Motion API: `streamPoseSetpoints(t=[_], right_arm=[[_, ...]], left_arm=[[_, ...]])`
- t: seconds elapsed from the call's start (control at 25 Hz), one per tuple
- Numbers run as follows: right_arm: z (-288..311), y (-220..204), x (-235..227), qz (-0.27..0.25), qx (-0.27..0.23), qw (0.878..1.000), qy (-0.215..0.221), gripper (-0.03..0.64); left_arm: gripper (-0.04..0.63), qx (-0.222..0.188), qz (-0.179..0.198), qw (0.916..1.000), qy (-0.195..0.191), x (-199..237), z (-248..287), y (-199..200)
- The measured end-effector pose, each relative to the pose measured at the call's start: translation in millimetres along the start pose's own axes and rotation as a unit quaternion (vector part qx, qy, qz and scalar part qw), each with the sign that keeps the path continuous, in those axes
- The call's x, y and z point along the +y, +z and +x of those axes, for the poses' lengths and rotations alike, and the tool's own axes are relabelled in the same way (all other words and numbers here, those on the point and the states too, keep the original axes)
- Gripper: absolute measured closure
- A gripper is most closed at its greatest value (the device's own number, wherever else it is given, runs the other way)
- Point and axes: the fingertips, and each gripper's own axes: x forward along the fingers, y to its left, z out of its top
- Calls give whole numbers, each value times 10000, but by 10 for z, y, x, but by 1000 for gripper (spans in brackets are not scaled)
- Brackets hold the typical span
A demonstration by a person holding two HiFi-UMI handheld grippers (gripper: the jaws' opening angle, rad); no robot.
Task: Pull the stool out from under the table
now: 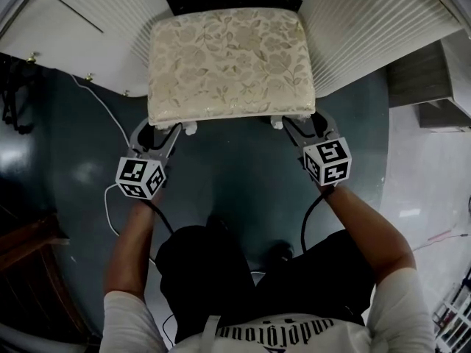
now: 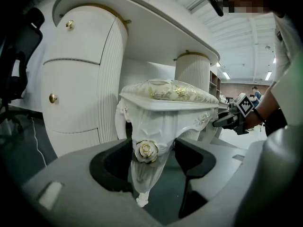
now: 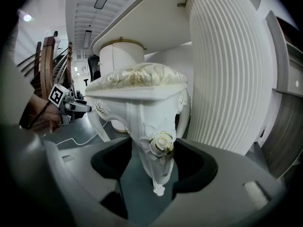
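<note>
Here's the stool [image 1: 229, 65], sitting in the gap between the table's [image 1: 368, 35] two rounded pedestals, its near edge facing the person. The cushion is a plump rounded rectangle in cream fabric with a pale gold floral weave. Beneath it runs a glossy white carved frame.

The left tool [image 1: 158, 132] is on the left front leg [image 2: 144, 174]. In the left gripper view that curved white leg fills the space between the dark jaws, which stand fairly wide with their pads against its upper, thicker part. A moulded rose [image 2: 147, 150] with gilt edges sits right at the grip, and the leg tapers down to a small scrolled foot.

The right tool [image 1: 309, 127] mirrors it on the right front leg [image 3: 158, 162]. The jaws are set wide around the leg and closed against it at the tips. Another gilt rose [image 3: 163, 143] lies close against the right-hand jaw, and a sliver of floor shows lower down on the other side.

The table itself is all white. Its pedestals are finely ribbed, and smooth curved drawer fronts carry small gold knobs [image 2: 53, 98]. The floor [image 1: 235, 190] is dark teal with a soft sheen, and a thin white cable [image 1: 110, 120] trails across it on the left. Both forearms reach straight ahead, each tool's cube of black-and-white squares facing up toward the head camera.
</note>
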Motion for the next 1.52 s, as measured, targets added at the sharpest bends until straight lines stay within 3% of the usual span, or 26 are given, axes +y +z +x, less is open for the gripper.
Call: streamPoseSetpoints(t=[0.76, 0.96, 1.52], right_arm=[[-5, 19, -7, -21, 236, 9997, 54, 344], [23, 11, -11, -63, 228, 9997, 39, 342], [-6, 23, -10, 18, 716, 9969, 336, 342]], left_arm=[[310, 171, -92, 9998, -97, -3, 28, -1], [310, 50, -61, 9999, -100, 1, 55, -35], [305, 315, -206, 9992, -134, 3, 38, -65]])
